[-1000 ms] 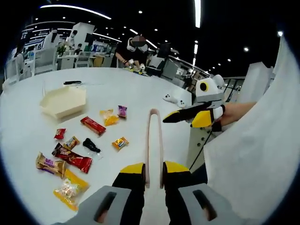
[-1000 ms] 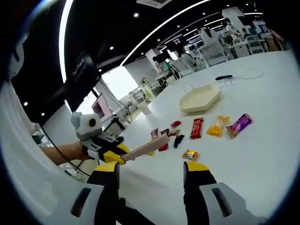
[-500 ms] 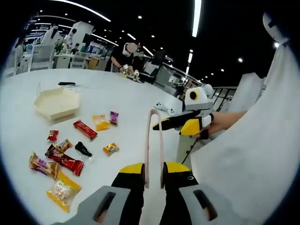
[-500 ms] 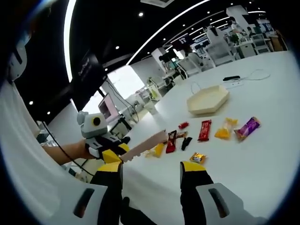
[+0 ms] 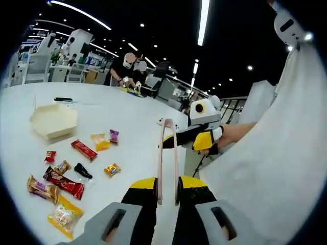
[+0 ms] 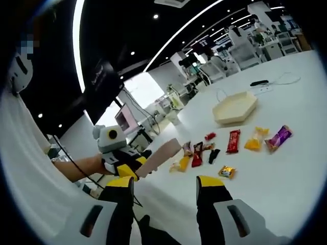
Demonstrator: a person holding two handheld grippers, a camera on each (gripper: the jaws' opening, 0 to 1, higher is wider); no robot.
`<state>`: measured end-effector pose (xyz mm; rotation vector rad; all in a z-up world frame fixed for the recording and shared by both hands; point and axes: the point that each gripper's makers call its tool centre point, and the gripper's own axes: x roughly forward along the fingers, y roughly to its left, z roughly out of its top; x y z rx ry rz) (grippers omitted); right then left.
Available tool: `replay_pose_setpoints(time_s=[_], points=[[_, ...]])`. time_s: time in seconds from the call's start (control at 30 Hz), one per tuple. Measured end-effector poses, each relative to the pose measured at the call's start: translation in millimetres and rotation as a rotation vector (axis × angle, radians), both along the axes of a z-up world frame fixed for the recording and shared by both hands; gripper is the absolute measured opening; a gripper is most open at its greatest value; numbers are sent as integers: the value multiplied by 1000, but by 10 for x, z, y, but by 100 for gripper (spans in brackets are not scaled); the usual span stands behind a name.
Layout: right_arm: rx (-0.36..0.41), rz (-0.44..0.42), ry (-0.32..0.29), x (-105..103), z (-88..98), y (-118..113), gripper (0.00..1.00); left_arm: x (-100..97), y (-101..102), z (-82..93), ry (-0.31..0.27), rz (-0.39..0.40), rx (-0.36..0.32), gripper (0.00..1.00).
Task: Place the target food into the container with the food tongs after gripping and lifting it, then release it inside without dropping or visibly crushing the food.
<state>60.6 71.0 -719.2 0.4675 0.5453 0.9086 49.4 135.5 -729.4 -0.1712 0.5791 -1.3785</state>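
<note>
On the left of the white worktop (image 5: 127, 107), wrapped snacks are lying in a loose scatter: a long red bar (image 5: 84, 149), a small gold candy (image 5: 112, 169) and others. The pale hexagonal container (image 5: 52, 120) is sitting beyond them, empty. In the middle, the left tongs (image 5: 167, 182) are gripping a pair of beige food tongs (image 5: 166, 153), held well above the worktop. On the right, the right tongs (image 6: 166, 185) are standing open, holding nothing. Judging by this, nothing is being picked yet; the next move calls for lowering the food tongs over one snack.
</note>
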Motion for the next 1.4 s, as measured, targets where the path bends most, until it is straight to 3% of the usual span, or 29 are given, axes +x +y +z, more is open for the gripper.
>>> replay_pose_setpoints(time_s=[0.33,0.47,0.63,0.83,1.0,1.1,1.33,1.4], points=[[44,6,-12,-5,115,12,49,-88,-65,26,5,-39,-10,13],[58,29,-12,-41,159,35,31,-107,-85,53,34,-41,-36,14],[67,31,-20,-27,189,42,38,-131,-111,60,36,-52,-39,13],[69,34,-25,-14,196,50,39,-158,-141,87,38,-71,-50,14],[85,84,-58,-63,248,123,28,-186,-165,138,58,-94,-69,14],[94,85,-71,-72,260,137,26,-187,-164,135,83,-107,-62,16],[131,98,-58,-86,289,153,24,-181,-179,177,102,-135,-72,16],[156,132,-14,-144,305,184,21,-187,-182,147,116,-138,-62,21]])
